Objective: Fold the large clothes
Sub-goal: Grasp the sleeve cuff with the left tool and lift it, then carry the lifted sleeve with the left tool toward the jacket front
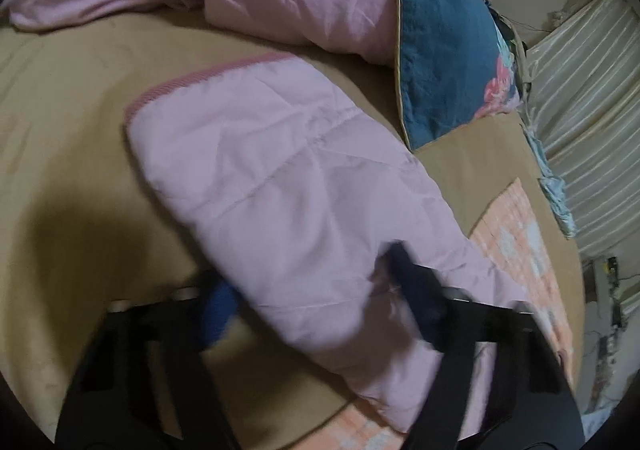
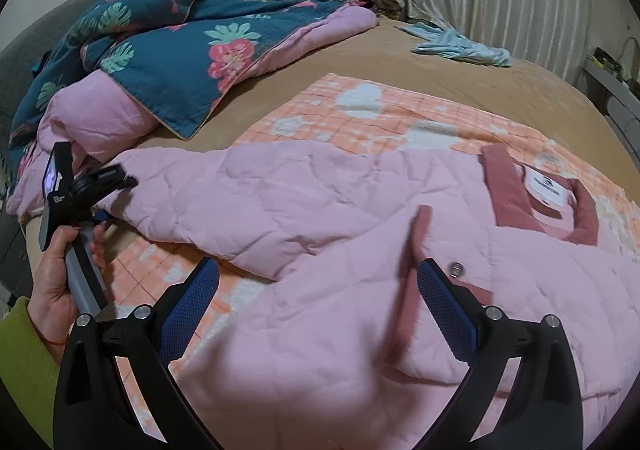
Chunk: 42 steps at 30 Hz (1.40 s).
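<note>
The pale pink quilted padded jacket (image 2: pixel 360 217) lies spread on a peach-and-white checked blanket (image 2: pixel 384 109) over the tan bedsheet (image 2: pixel 400 49), its dark pink ribbed collar (image 2: pixel 516 201) with a white label ahead and to the right of the right gripper (image 2: pixel 318 290). That gripper stands with its 2 blue-padded fingers (image 2: pixel 192 302) wide apart, a raised fold of the jacket's front bulging up between them; the pads do not press on it, and a small metal snap button (image 2: pixel 456 270) sits just beside the right-hand pad. The jacket's sleeve (image 1: pixel 256 153) runs out ahead of the left gripper (image 1: pixel 308 282), its striped pink cuff (image 1: pixel 208 73) at the far end on the bare sheet. The left gripper's fingers are blurred: one dark finger (image 1: pixel 412 282) lies on top of the sleeve near the shoulder, the blue pad of the other shows at the sleeve's near edge, so the cloth sits between them, though I cannot tell whether they pinch it. In the right wrist view a hand (image 2: pixel 60 278) in a lime-green sleeve holds that gripper's handle, to the left. A teal floral quilt (image 2: pixel 160 49) with pink lining is heaped beyond both tools.
</note>
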Each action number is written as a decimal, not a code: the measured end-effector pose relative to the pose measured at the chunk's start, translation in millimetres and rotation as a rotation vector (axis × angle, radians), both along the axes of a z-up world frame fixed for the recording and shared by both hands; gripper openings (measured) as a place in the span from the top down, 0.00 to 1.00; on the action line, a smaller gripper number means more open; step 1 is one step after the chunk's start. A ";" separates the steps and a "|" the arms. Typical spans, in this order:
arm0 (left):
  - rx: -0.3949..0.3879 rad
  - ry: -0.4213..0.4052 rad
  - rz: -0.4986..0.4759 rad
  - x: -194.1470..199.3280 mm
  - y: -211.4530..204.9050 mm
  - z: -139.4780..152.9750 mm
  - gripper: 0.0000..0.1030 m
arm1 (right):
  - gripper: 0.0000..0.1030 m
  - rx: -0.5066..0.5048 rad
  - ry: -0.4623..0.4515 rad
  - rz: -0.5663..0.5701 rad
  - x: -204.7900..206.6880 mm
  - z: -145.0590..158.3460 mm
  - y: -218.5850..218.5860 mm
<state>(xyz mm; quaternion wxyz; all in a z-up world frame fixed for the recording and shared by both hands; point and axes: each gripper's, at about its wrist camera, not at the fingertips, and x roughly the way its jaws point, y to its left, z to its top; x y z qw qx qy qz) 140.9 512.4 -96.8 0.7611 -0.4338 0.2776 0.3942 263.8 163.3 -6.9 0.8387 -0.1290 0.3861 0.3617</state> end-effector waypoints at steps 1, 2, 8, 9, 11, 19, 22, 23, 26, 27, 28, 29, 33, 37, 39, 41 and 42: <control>0.026 0.001 -0.001 -1.7 -0.4 4.3 0.68 | 0.04 0.005 0.002 -0.010 1.4 0.6 -5.5; 0.040 -0.007 -0.001 -2.7 -0.5 7.0 0.73 | 0.04 0.009 0.003 -0.019 2.2 1.5 -9.6; 0.157 -0.074 -0.027 -6.0 -12.9 47.4 0.89 | 0.04 0.046 0.009 -0.068 4.2 9.8 -39.4; 0.181 -0.084 -0.035 -6.0 -16.7 56.8 0.89 | 0.04 0.051 0.007 -0.074 3.9 11.4 -43.8; 0.206 -0.106 -0.046 -8.2 -22.2 68.4 0.89 | 0.04 0.061 0.005 -0.092 3.3 15.2 -56.2; 0.280 -0.216 -0.118 -8.6 -54.4 116.4 0.92 | 0.04 0.075 -0.012 -0.163 -1.5 27.5 -104.3; 0.295 -0.253 -0.176 -0.9 -71.9 129.5 0.93 | 0.04 0.079 -0.010 -0.192 -4.2 30.3 -123.6; 0.298 -0.262 -0.194 2.1 -78.7 132.5 0.93 | 0.04 0.080 -0.005 -0.203 -5.5 31.3 -131.1; 0.330 -0.271 -0.250 8.2 -102.8 143.8 0.93 | 0.04 0.080 -0.005 -0.225 -10.3 37.1 -150.5; 0.342 -0.277 -0.270 9.3 -113.3 148.9 0.93 | 0.04 0.079 -0.013 -0.232 -12.0 39.2 -156.9; 0.353 -0.278 -0.283 7.5 -121.8 152.1 0.93 | 0.04 0.077 -0.017 -0.239 -13.5 41.2 -162.5; 0.366 -0.275 -0.295 8.0 -130.3 156.1 0.93 | 0.04 0.078 -0.015 -0.246 -14.7 43.2 -169.2; 0.409 -0.272 -0.344 10.8 -157.6 174.4 0.94 | 0.04 0.091 -0.021 -0.269 -18.8 51.8 -191.7; 0.436 -0.282 -0.377 13.6 -178.3 197.2 0.94 | 0.04 0.121 -0.024 -0.281 -27.0 60.6 -206.8; 0.445 -0.291 -0.386 14.6 -184.1 207.4 0.94 | 0.04 0.131 -0.027 -0.281 -30.5 64.3 -212.5; 0.457 -0.303 -0.402 15.7 -193.1 219.0 0.94 | 0.04 0.139 -0.032 -0.282 -33.3 68.5 -218.2; 0.465 -0.306 -0.410 16.1 -197.6 224.1 0.94 | 0.04 0.143 -0.035 -0.283 -34.8 70.1 -221.2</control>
